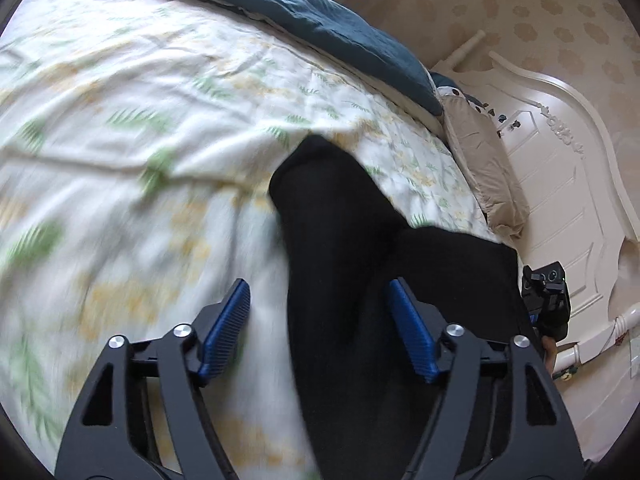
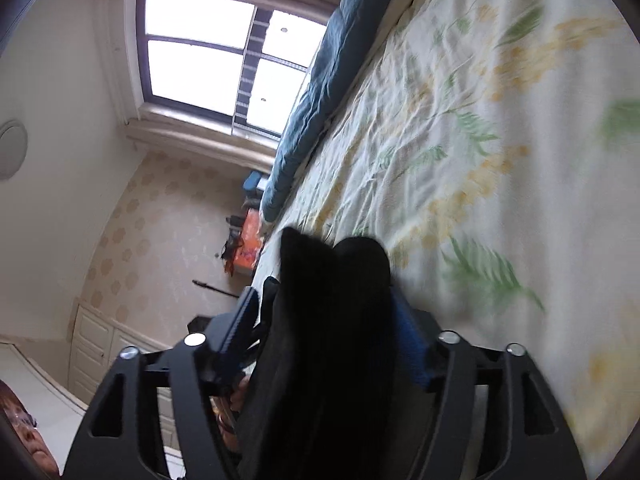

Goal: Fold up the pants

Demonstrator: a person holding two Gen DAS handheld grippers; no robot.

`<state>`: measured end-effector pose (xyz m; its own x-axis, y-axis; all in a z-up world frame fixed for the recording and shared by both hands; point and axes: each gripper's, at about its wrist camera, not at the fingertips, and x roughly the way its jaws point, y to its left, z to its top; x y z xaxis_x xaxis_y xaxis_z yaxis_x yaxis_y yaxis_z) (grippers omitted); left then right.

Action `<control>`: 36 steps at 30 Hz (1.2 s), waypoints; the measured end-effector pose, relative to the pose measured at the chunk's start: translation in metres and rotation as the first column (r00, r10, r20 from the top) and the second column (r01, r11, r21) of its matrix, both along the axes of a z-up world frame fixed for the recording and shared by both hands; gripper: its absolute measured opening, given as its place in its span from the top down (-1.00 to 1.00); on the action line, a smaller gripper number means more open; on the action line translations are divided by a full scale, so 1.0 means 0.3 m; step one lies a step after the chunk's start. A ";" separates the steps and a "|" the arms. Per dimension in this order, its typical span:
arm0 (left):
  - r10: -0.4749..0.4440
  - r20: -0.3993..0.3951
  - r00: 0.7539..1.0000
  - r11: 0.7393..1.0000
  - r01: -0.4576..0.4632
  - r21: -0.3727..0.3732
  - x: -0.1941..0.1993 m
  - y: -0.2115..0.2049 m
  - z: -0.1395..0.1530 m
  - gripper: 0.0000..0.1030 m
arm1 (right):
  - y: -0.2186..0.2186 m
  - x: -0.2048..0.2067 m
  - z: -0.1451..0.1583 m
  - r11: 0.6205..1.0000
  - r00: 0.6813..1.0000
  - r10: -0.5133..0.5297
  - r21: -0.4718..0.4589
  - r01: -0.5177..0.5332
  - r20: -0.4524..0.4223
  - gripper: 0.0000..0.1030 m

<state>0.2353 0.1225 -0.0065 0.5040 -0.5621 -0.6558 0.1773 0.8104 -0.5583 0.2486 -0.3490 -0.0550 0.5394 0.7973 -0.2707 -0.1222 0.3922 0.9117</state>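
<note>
- the black pants (image 1: 340, 248) lie on the bed (image 1: 120, 120), on its leaf-print sheet, near the edge where you stand, running from the left tongs (image 1: 320, 316) toward the right tongs (image 1: 546, 300).
- your left tongs stand open: the blue pads (image 1: 226, 328) sit well apart, and the cloth passes between them with a gap on the left side; the right pad may be just brushing it, too blurred to say.
- your right tongs (image 2: 324, 320) also stand wide in the right wrist view, with a thick dark bundle of the pants (image 2: 328, 320) filling most of the gap. the pad on the bed side is half hidden by cloth, so i cannot tell whether it presses or only rests against it.
- done so far, as i judge it: the pants look doubled over themselves at least once; two rounded dark humps show past your right tongs, and a long narrow band lies in the left wrist view.
- left, as a guess: check the fold is even, flatten it, and maybe fold once more to a compact stack. the waist and cuffs are not tellable here.
- both views are smeared, so edges and layer count stay uncertain.
- a dark blue blanket (image 1: 280, 0) lies along the far side, well apart from the pants.
</note>
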 end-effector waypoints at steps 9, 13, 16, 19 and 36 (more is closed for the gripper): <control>0.029 -0.029 0.999 0.994 -0.032 -0.101 -0.254 -0.005 -0.009 -0.77 | 0.053 -0.201 0.012 0.998 1.000 0.002 -0.068 -0.003 -0.016 -0.49; 0.047 -0.019 0.999 0.996 -0.048 -0.078 -0.272 -0.060 -0.013 -0.78 | 0.097 -0.183 0.020 0.991 1.000 0.007 -0.135 -0.009 -0.013 -0.52; 0.049 -0.024 0.999 0.996 -0.050 -0.077 -0.270 -0.083 -0.019 -0.43 | 0.137 -0.177 0.026 0.983 1.000 0.019 -0.185 -0.022 -0.019 -0.43; 0.045 -0.052 0.998 0.995 -0.049 -0.092 -0.266 -0.101 -0.027 0.12 | 0.137 -0.172 0.015 0.980 0.999 0.010 -0.199 -0.018 -0.042 -0.03; 0.074 -0.031 0.997 0.997 -0.074 -0.007 -0.404 -0.089 0.045 0.46 | 0.139 -0.295 0.025 0.993 0.998 0.036 -0.111 -0.041 -0.047 0.22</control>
